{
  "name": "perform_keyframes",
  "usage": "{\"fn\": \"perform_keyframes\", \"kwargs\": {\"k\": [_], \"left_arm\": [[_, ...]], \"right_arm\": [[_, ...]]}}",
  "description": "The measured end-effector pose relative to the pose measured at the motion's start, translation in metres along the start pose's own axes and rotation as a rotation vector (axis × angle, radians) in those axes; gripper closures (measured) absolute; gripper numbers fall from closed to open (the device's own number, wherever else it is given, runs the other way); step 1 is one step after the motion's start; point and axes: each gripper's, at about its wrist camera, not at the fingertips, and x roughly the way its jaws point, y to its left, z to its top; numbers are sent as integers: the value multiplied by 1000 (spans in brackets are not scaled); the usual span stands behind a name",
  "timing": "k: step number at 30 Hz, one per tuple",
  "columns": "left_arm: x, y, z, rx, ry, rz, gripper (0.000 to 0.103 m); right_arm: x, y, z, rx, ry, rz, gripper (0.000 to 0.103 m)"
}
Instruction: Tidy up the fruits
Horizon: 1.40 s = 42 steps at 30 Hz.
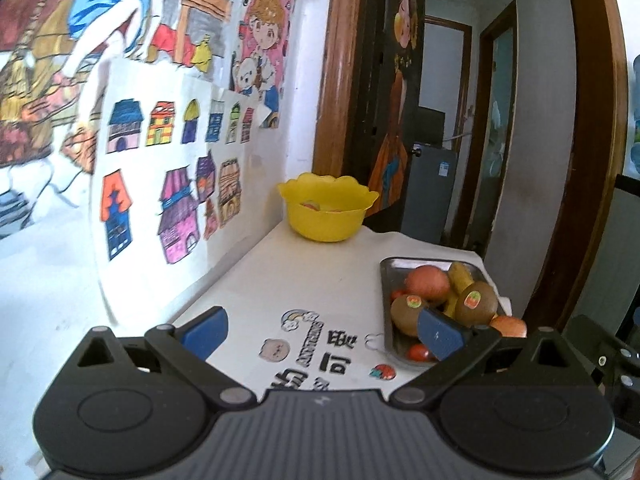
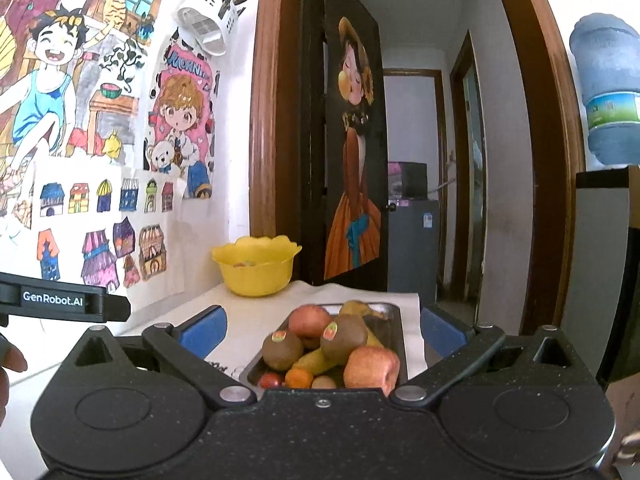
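Note:
A metal tray (image 1: 387,280) (image 2: 394,314) on the white table holds apples (image 1: 427,283) (image 2: 372,366), two stickered kiwis (image 1: 476,302) (image 2: 343,334), a banana (image 1: 460,276) and small red and orange fruits (image 2: 298,378). A yellow bowl (image 1: 327,216) (image 2: 256,270) stands at the table's far end by the wall, with some fruit inside. My left gripper (image 1: 322,332) is open above the table, left of the tray, its right finger overlapping the tray's near edge. My right gripper (image 2: 322,330) is open, hovering just before the tray with the fruit pile between its fingers' line of sight.
Drawings (image 1: 160,184) cover the wall on the left. Printed stickers (image 1: 316,344) mark the tabletop. A dark door with a painted figure (image 2: 352,184) stands open behind the table; a water bottle (image 2: 608,88) is at right. The left gripper's body (image 2: 64,303) shows at left.

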Motion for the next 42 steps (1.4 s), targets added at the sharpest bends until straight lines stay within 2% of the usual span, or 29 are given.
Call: {"fn": "perform_keyframes", "kwargs": {"k": [9, 15, 19, 30, 42], "left_arm": [[-19, 1, -21, 23, -23, 10, 0], [-23, 0, -44, 52, -23, 25, 0], [-24, 1, -59, 38, -8, 24, 0], [-18, 9, -85, 12, -14, 49, 0], [-10, 15, -94, 16, -11, 105, 0]], "right_arm": [[-19, 2, -14, 17, -9, -9, 1], [-25, -4, -36, 114, -10, 9, 1], [-23, -1, -44, 92, 15, -7, 1], [-21, 0, -68, 94, -16, 21, 1], [-10, 9, -73, 89, -33, 37, 1]]}}
